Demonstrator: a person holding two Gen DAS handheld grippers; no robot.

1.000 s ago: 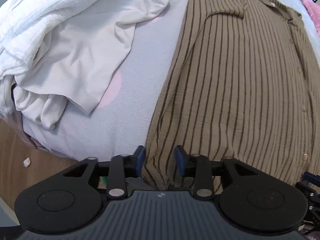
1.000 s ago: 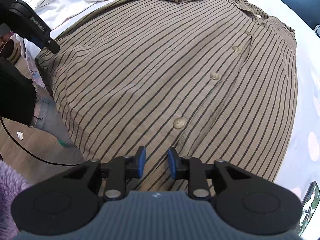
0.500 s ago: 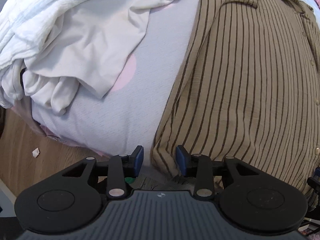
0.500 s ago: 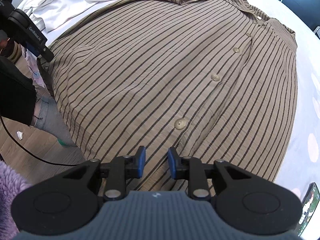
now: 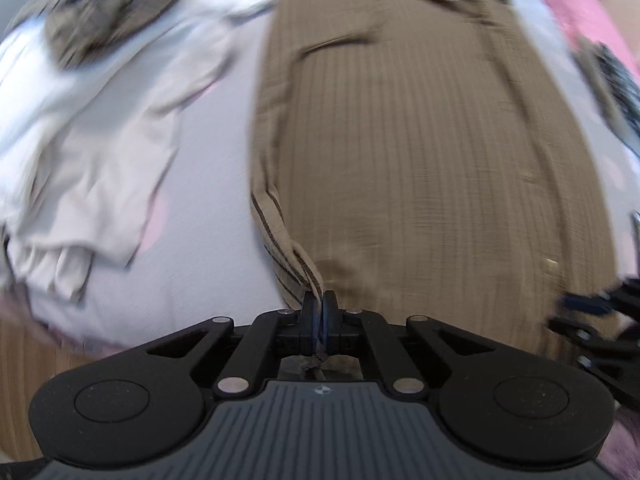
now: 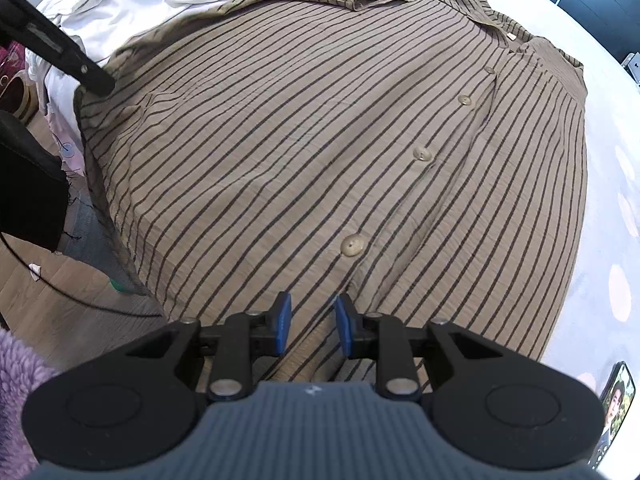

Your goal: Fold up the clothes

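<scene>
Since earlier: left tool (image 5: 319,312) has closed, pinching striped shirt (image 6: 320,152) hem at its left corner. Right tool (image 6: 309,326) part-open astride hem. Shirt flat on bed (image 5: 208,184).

One brown striped shirt (image 6: 320,152) is seen spread on one bed (image 6: 624,240). Four buttons are counted on its front: one (image 6: 353,245) near the picture's centre, and three more (image 6: 423,155) (image 6: 464,99) (image 6: 489,69) strung toward two o'clock. Two grippers are counted, the left gripper (image 5: 319,312) and the right gripper (image 6: 310,326). At ten o'clock in the left view white garments (image 5: 100,152) are heaped; through the blur perhaps two can be told. One phone (image 6: 618,412) is seen at four o'clock.
</scene>
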